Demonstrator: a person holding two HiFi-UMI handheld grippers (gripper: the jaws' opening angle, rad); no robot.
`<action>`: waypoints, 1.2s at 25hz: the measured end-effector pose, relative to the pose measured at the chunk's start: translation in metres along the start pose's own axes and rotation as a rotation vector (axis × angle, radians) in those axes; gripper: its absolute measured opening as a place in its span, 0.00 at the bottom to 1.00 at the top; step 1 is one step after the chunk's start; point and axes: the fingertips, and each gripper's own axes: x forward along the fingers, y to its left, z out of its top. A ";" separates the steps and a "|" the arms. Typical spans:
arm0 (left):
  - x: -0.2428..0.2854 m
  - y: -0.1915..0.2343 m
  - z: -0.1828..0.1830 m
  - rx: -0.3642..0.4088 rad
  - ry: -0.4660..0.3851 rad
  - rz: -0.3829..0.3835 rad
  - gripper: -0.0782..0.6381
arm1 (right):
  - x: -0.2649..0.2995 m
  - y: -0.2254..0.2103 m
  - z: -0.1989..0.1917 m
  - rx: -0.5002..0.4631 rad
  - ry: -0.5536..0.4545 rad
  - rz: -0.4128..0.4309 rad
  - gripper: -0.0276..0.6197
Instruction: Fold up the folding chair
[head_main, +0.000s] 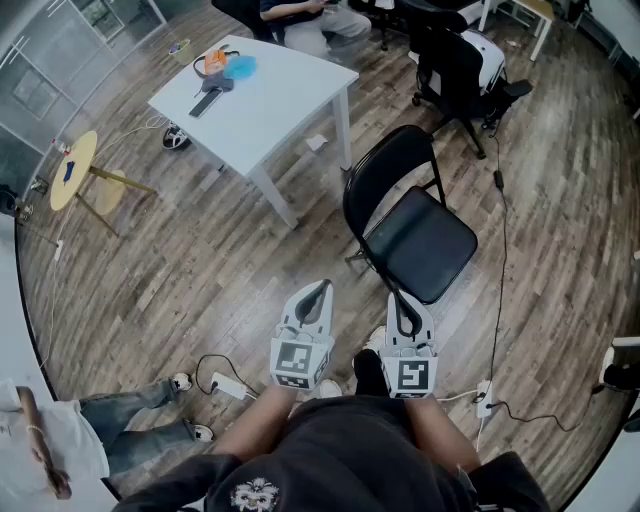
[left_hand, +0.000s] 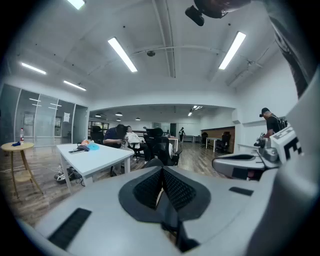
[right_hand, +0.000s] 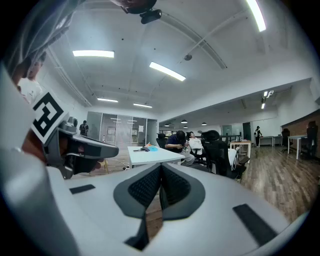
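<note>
Both grippers hang side by side at the near edge of the scene, aimed at the black folding chair (head_main: 415, 235), which stands fully open on the wood-plank floor (head_main: 250, 270) just beyond them. I have the left gripper (head_main: 320, 288) with its jaws pressed fully together on nothing, and its ribbed pads (left_hand: 147, 190) meet in a thin seam in its own view. The right gripper (head_main: 401, 300) is likewise closed tight and empty. The chair stands to the right of a white table (head_main: 290, 100), with its curved backrest on the far-left side and its padded seat toward me. In the head view the right gripper's tip overlaps the seat's near edge, though I cannot tell whether it touches. The left gripper points at bare floor just left of the chair. Toward the table's far-left end lie an orange object (head_main: 214, 62), a light-blue object (head_main: 242, 67) and a dark gadget (head_main: 208, 97). A person (head_main: 305, 22) sits at the table's far side, and a black office chair (head_main: 455, 60) stands farther right. A round wooden side table (head_main: 75, 168) is at far left. A white power strip (head_main: 228, 385) lies on the floor just left of my grippers, and a black cable (head_main: 502, 250) trails along the floor right of the chair. Another person's jeans-clad legs (head_main: 135, 425) stretch along the floor at near left.
</note>
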 end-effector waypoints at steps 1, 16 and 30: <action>0.015 -0.002 0.001 0.004 0.005 -0.003 0.12 | 0.008 -0.009 -0.003 -0.002 0.014 0.006 0.06; 0.145 -0.011 -0.010 0.033 0.138 -0.061 0.12 | 0.078 -0.115 -0.036 0.071 0.073 -0.025 0.06; 0.256 -0.014 -0.029 0.066 0.246 -0.216 0.12 | 0.107 -0.181 -0.098 0.160 0.209 -0.184 0.06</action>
